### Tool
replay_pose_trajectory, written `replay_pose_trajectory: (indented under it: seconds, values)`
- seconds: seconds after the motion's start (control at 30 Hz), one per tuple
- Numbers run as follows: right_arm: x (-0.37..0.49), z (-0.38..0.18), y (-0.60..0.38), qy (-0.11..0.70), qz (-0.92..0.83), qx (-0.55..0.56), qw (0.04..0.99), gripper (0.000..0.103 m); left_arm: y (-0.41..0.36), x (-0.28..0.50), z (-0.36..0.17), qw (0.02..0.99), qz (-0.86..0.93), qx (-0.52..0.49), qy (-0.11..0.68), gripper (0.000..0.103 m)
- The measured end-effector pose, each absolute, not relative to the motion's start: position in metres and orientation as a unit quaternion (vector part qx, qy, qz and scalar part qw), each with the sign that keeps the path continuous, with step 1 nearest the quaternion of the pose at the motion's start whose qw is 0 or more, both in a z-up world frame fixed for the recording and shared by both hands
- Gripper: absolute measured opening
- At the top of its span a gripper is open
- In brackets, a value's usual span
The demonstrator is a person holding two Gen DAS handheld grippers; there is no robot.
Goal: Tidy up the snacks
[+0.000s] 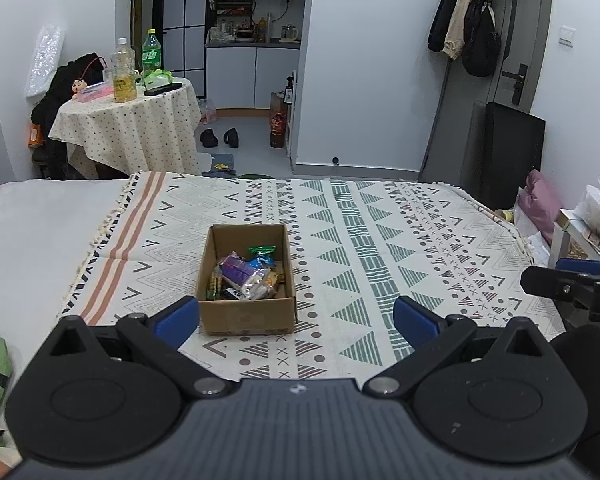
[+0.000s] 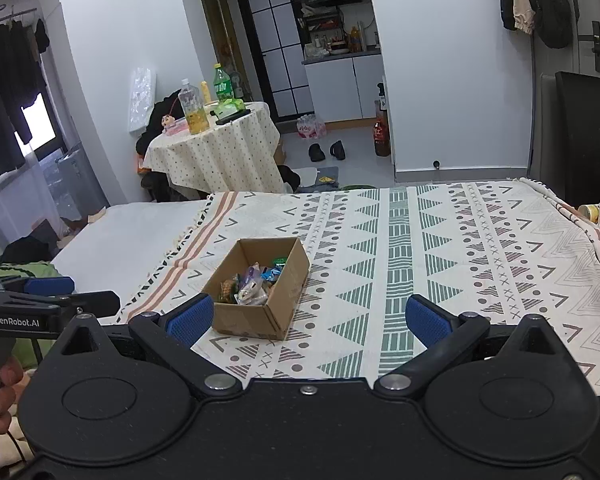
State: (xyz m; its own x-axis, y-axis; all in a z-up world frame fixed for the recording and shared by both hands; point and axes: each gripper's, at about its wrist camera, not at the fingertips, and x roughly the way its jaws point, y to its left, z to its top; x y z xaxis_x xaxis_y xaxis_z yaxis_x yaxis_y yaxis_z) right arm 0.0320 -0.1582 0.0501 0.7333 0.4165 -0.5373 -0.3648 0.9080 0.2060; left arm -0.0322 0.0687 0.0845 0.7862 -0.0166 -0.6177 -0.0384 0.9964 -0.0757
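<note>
Snacks (image 1: 246,276) lie heaped inside an open cardboard box (image 1: 246,316) on the patterned cloth (image 1: 380,240) — near edge, left of centre. Left gripper (image 1: 296,320) and right gripper (image 2: 308,318) both spread wide, holding nothing — just short of the box.

Even bright light, sharp (edges bowed)

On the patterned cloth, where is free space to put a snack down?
Free: the patterned cloth right of the cardboard box, and the strip between box and left gripper. Crowded: inside the box, full of snacks.
</note>
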Motion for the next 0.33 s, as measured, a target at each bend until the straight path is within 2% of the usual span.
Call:
replay_pose_trajectory:
  seconds: [0.33]
  values:
    - [0.0342, 0.0501, -0.158, 0.307, 0.209, 0.042, 0.928, 0.103, 0.0695, -0.0303, 0.0817, 0.942, 0.007, -0.047, 0.332, 0.103]
